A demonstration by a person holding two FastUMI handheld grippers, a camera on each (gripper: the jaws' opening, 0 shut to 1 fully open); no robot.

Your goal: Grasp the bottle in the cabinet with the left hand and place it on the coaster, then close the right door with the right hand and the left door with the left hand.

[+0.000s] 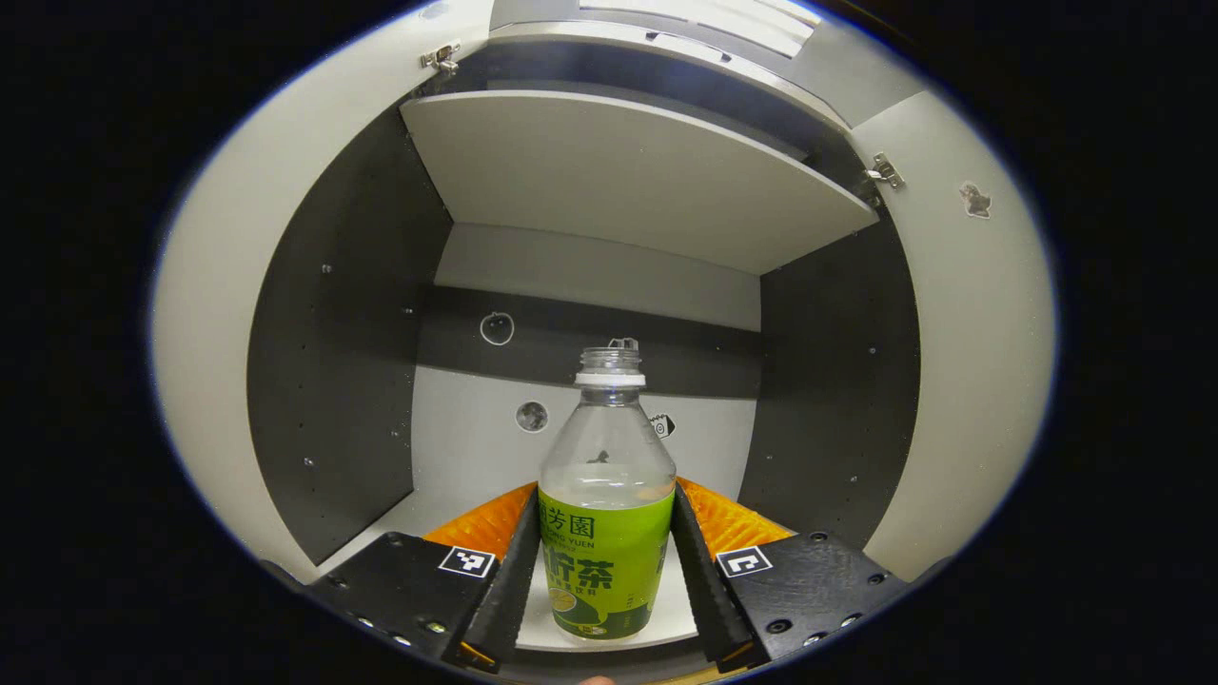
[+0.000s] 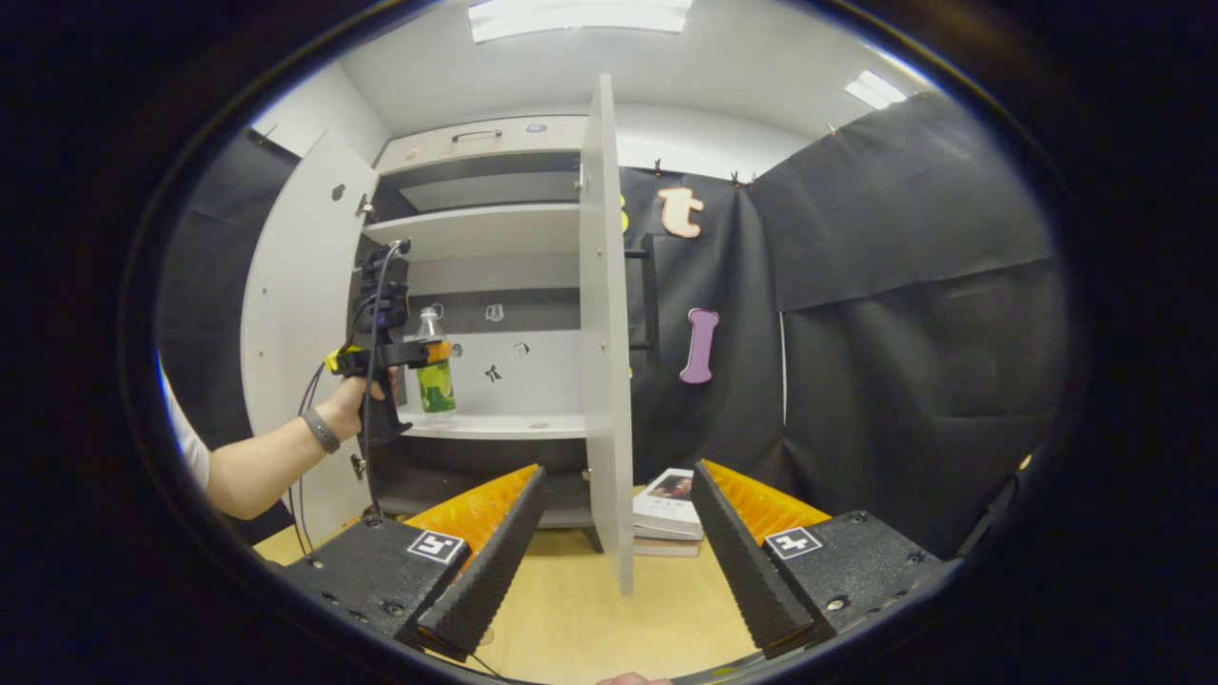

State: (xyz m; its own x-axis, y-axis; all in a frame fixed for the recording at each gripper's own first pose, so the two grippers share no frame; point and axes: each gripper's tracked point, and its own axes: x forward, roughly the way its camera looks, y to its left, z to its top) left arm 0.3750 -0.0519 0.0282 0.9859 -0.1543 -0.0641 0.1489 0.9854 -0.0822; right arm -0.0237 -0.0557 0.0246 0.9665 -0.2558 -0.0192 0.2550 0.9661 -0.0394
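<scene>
The bottle (image 1: 606, 504) is stood on the cabinet shelf (image 1: 476, 457), pinched by the left gripper (image 1: 606, 571). The right gripper (image 2: 609, 542) is held spread above the wooden counter (image 2: 590, 618), near stacked books (image 2: 669, 511).

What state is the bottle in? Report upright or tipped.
Upright. The bottle stands on the cabinet shelf, neck up, no cap, between the left gripper's fingers.

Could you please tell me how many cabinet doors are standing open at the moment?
2: the left door swung wide beside the person's hand, and the right door seen edge-on, ahead of the right gripper.
</scene>
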